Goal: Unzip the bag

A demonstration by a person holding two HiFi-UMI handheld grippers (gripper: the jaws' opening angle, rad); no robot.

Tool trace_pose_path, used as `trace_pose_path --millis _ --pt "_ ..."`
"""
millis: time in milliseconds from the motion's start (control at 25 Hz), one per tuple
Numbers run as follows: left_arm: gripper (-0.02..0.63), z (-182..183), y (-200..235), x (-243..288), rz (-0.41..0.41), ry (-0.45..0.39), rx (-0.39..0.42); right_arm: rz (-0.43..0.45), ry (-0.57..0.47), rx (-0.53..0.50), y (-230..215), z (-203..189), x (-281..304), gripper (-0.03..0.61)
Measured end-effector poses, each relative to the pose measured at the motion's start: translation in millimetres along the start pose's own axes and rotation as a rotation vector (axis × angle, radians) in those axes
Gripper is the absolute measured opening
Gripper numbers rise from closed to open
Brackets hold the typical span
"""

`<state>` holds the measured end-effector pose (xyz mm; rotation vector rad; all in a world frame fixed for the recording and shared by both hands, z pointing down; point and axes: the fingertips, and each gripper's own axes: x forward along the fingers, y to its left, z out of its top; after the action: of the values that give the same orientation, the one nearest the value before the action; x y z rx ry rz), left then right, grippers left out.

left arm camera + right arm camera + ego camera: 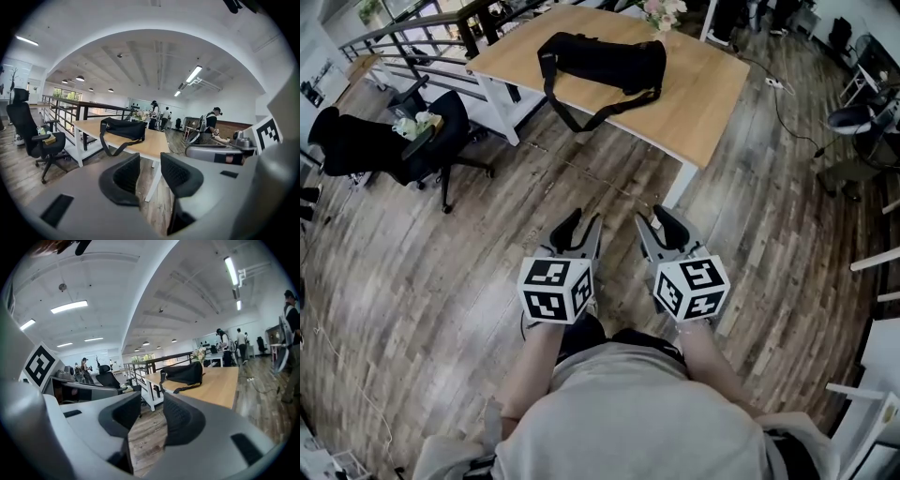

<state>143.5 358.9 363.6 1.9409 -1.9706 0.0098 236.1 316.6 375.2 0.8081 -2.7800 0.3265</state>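
A long black bag (609, 61) with a shoulder strap lies on the wooden table (703, 103), its strap trailing over the near edge. Both grippers hang over the plank floor, well short of the table and side by side. My left gripper (581, 227) stands open with nothing between its jaws, and in the left gripper view the bag (124, 129) shows beyond its open jaws (150, 164). My right gripper (661, 223) is also open and empty. The right gripper view shows the bag (185, 372) far ahead past the jaws (152, 404).
A black office chair (412, 150) stands left of the table by a metal railing (403, 42). A flower bunch (661, 11) sits at the table's far edge. White furniture (872, 403) lines the right side. Several people (211, 124) stand in the background.
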Motion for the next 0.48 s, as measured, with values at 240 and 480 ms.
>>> trace_pose_path --millis 240,480 --pt "0.132 39.3 58.5 44.4 -0.016 -0.019 0.002 -0.033 -0.007 -0.012 -6.2 32.0 65.9 0.163" --pt "0.132 59.8 92.9 82.5 -0.075 -0.004 0.019 -0.075 -0.015 0.003 -12.3 49.0 114.9 0.171"
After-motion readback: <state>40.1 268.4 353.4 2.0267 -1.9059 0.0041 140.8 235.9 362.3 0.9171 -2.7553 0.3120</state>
